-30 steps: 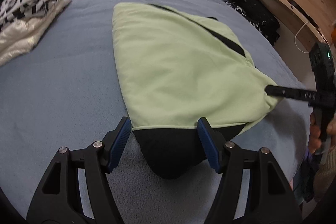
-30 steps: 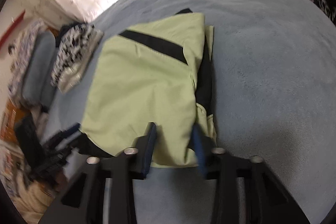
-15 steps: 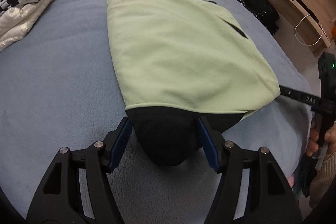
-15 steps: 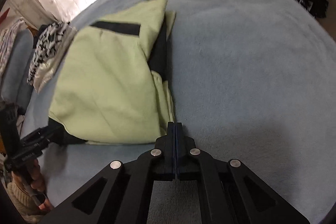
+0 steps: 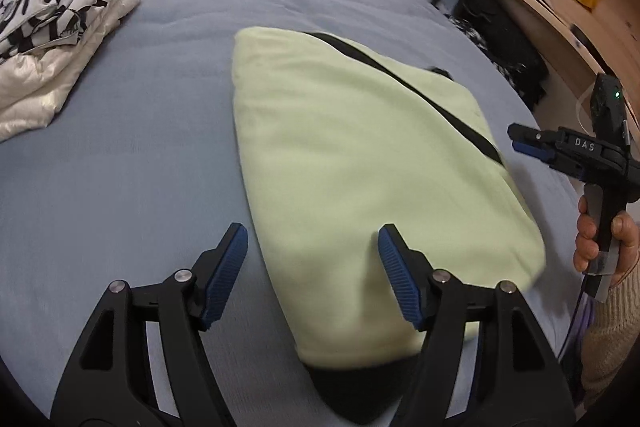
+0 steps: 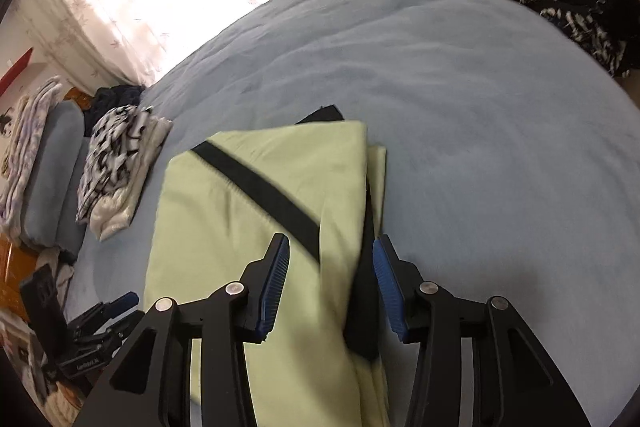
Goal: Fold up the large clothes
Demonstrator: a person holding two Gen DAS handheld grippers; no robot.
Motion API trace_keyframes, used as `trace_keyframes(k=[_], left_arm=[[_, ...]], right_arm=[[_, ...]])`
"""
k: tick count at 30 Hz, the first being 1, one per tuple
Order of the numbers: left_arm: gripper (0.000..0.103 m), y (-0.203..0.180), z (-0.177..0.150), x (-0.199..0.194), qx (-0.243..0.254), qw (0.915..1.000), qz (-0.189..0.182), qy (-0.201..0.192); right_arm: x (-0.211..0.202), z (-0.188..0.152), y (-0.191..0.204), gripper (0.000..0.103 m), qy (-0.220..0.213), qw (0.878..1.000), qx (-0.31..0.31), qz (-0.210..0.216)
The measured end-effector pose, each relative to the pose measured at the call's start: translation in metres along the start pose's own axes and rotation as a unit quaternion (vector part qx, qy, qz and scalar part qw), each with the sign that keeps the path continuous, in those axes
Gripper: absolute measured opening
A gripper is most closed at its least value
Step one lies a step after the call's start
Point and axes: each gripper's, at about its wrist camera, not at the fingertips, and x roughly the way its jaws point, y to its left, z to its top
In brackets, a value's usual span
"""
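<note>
Blue bedding (image 5: 140, 167) carried a folded green garment (image 5: 360, 163), over which the left gripper (image 5: 312, 271) hung released while the right gripper (image 6: 330, 283) was spreading, clasping nothing.

Both wrist cameras look steeply down along their jaws, close above the folded green garment (image 5: 360, 163) on the bed (image 5: 120, 155). The left views it from its black end, the right seemingly from an adjoining side. Both share the garment and the patterned clothes pile (image 6: 116, 155) beyond it.

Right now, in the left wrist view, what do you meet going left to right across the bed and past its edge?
Stack of folded clothes → bare blue blanket → folded green garment → right hand-held gripper → hand holding it.
</note>
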Motion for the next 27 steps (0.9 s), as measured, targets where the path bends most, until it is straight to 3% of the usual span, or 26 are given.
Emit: trace_keyframes(k=[7,8,9,12,14,17,21,22,24,27], left_arm=[[0.065,0.022,0.042,0.041,-0.044,0.9989,-0.017,0.007],[0.065,0.023,0.044,0.045,-0.044,0.9989,-0.015,0.007],[0.065,0.022,0.047,0.049,-0.044,0.9989,-0.014,0.009],[0.068,0.017,0.049,0.055,-0.028,0.9996,-0.004,0.001],[0.071,0.015,0.047,0.060,-0.019,0.9998,0.007,-0.003],[0.072,0.018,0.045,0.065,-0.031,0.9995,-0.005,-0.002],[0.072,0.017,0.047,0.062,-0.028,0.9996,0.003,-0.001],[0.072,0.013,0.049,0.057,-0.021,0.9996,0.016,-0.007],[0.072,0.008,0.052,0.045,-0.015,0.9990,0.029,-0.032],[0.072,-0.004,0.059,0.028,-0.015,0.9977,0.021,-0.063]], right_arm=[[0.062,0.044,-0.007,0.043,0.028,1.000,0.010,-0.006],[0.067,0.046,-0.006,0.030,0.030,1.000,0.004,-0.002],[0.070,0.048,-0.001,0.004,0.030,0.999,-0.016,-0.014],[0.058,0.058,0.012,0.002,-0.046,0.995,-0.069,-0.056],[0.062,0.062,0.010,0.002,-0.049,0.994,-0.071,-0.062],[0.083,0.052,0.005,0.002,-0.006,0.992,-0.086,-0.092],[0.085,0.056,0.005,0.003,0.006,0.994,-0.074,-0.086],[0.077,0.060,0.006,0.006,0.005,0.994,-0.068,-0.087],[0.061,0.063,0.015,0.022,-0.018,0.993,-0.068,-0.095],[0.038,0.064,0.040,0.029,-0.051,0.993,-0.080,-0.066]])
